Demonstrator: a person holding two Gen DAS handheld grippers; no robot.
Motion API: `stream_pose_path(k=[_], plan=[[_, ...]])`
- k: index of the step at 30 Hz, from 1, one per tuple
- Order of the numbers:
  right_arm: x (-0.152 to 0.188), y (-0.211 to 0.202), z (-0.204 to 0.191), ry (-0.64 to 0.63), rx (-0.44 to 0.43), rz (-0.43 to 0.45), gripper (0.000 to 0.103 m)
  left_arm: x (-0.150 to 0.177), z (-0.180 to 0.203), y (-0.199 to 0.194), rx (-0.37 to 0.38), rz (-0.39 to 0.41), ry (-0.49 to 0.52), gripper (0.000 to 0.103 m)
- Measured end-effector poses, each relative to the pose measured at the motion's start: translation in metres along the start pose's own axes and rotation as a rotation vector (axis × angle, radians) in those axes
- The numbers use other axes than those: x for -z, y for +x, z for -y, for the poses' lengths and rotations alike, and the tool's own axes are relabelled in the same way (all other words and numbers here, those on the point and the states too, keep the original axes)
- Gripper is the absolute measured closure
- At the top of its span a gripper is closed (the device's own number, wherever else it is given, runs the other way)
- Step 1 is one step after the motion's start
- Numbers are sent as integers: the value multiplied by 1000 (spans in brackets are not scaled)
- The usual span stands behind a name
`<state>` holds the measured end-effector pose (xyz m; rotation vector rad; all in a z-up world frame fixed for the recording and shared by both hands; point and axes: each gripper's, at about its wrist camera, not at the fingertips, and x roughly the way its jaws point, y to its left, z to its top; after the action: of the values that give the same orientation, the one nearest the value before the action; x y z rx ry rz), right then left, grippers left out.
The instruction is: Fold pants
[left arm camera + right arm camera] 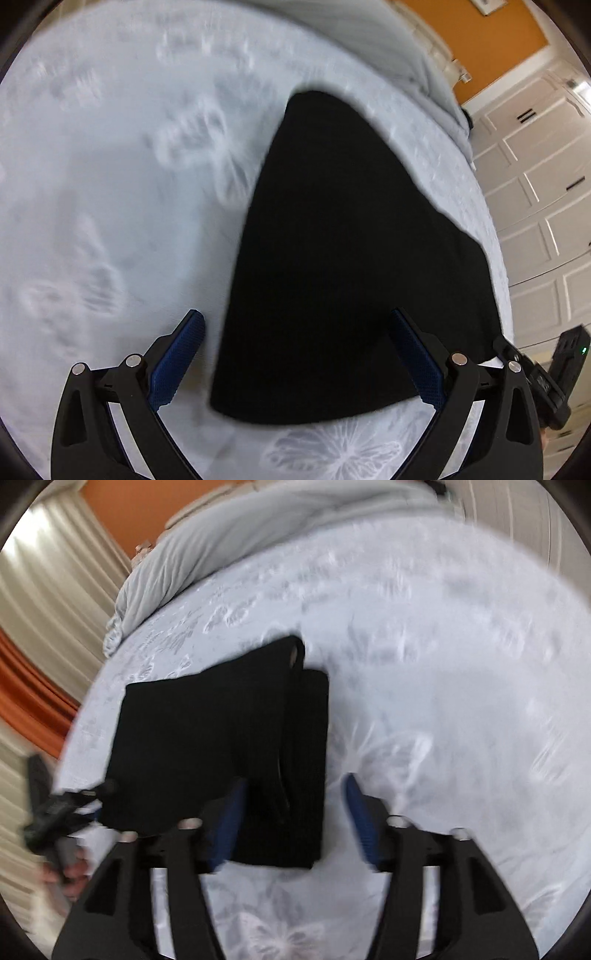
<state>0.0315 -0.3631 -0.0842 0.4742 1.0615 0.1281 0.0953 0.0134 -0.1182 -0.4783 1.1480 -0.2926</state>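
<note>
We are holding our left gripper (295, 325) spread wide above the black pants (343, 266), its blue pads (177, 362) gripping nothing. We are keeping our right gripper (293, 794) just as wide, hovering over the near edge of the pants (221, 749), also holding nothing. The pants are lying folded into a compact rectangle on the white embroidered bedspread (443, 664), near the grey pillow (229, 542).

A home bedroom: a bed (110, 221) with embossed white bedspread, panelled wardrobe doors (535, 177), orange wall (480, 48)
</note>
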Motion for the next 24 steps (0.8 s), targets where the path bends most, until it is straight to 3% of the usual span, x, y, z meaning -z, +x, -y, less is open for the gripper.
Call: stream_pose_path(k=[1, 2, 3, 5, 7, 10, 14, 16, 17, 19, 21, 23, 24], plan=[[2, 6, 1, 8, -14, -19, 18, 1, -1, 0, 13, 47, 3, 8], [5, 12, 3, 20, -33, -32, 18, 0, 0, -1, 32, 65, 17, 11], [6, 23, 3, 34, -69, -52, 18, -1, 0, -1, 57, 65, 27, 38], [8, 34, 1, 55, -125, -58, 50, -2, -7, -3, 116, 40, -16, 56], [6, 20, -19, 9, -100, -10, 67, -4, -12, -14, 165, 28, -49, 77], [16, -31, -60, -117, -176, 62, 73, -1, -14, -63, 224, 55, -36, 86], [52, -48, -73, -190, -212, 3, 69, 21, -32, -105, 188, 44, 14, 86], [76, -18, -60, -181, -119, -117, 59, 35, -45, -101, 128, -5, 30, 82], [87, 1, -48, -157, 1, -182, 44, 45, -53, -90, 68, -45, 36, 80], [87, -1, -39, -104, -29, -159, 27, 57, -59, -86, 9, -44, 60, 73], [81, -24, -36, -87, -72, -89, 28, 58, -50, -105, 9, 24, 107, 73], [77, -47, -29, -45, -103, 17, 28, 57, -38, -132, 0, 140, 170, 54], [71, -56, -24, -5, -119, 70, 27, 57, -30, -146, -19, 223, 195, 36]])
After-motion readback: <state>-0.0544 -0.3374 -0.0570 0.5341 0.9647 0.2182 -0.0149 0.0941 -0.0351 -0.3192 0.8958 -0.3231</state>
